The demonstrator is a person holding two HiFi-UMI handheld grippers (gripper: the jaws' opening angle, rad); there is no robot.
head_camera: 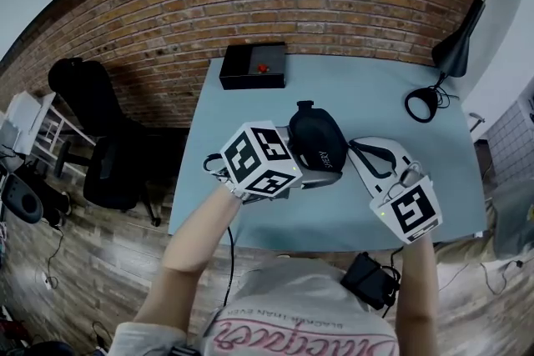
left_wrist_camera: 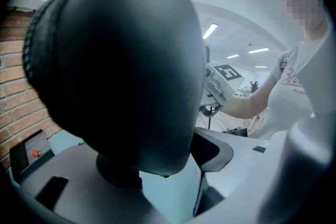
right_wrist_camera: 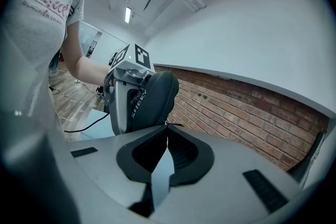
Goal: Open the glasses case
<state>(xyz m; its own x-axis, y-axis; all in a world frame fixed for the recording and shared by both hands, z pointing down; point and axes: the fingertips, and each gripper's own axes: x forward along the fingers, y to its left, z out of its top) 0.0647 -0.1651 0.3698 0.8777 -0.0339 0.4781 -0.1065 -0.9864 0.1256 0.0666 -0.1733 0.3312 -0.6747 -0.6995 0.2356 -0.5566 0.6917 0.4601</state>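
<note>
The rounded black zip-up glasses case is up off the pale blue table, clamped between the wide-spread jaws of the left gripper, which comes in from the case's left and grips it across its body. The right gripper reaches in from the case's right, its jaws pressed together and its tips at the case's lower edge. A thin dark tab or cord shows there; I cannot tell whether it is caught between the tips. I judge the step in hand to be taking hold of the zip pull, with the case not yet open. Next, the left gripper should brace the case firmly while the right draws the pull along the seam
</note>
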